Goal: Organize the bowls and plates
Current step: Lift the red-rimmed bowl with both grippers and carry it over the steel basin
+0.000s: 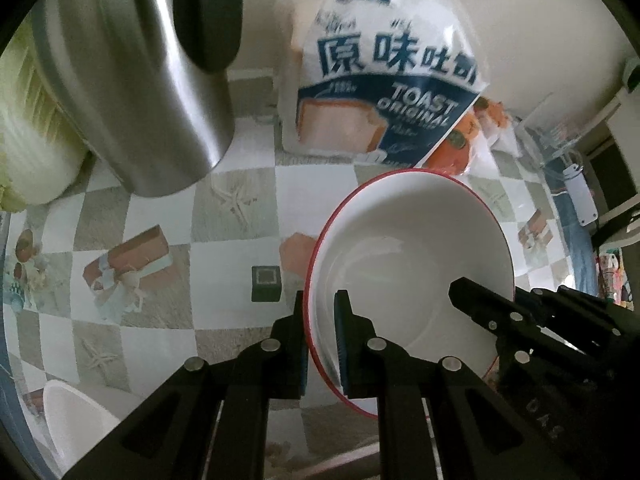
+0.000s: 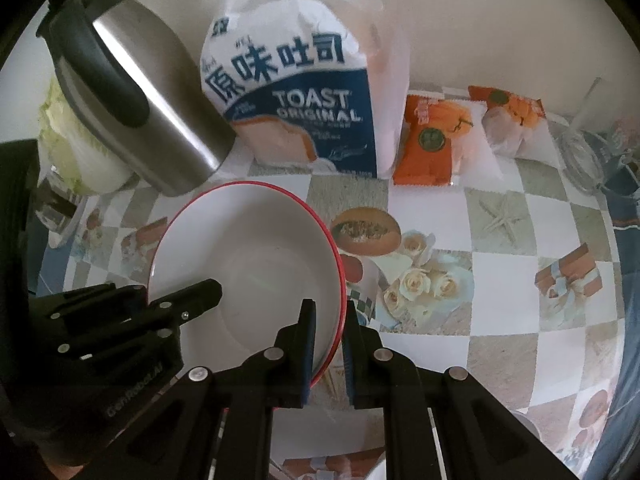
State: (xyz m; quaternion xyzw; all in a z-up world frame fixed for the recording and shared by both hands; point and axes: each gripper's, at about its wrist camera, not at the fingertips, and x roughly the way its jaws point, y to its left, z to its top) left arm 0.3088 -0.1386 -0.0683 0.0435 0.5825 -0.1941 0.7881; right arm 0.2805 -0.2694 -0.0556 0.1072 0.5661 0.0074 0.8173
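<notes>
A white bowl with a red rim is held between both grippers above the checkered tablecloth. My left gripper is shut on the bowl's left rim, one finger inside and one outside. My right gripper is shut on the bowl's right rim in the same way. Each gripper shows in the other's view, the right gripper at lower right and the left gripper at lower left. Part of a white dish lies at the lower left of the left wrist view.
A steel kettle with a black handle, a toast bag and orange snack packets stand along the wall behind the bowl. A cabbage is at far left. Glassware sits at far right.
</notes>
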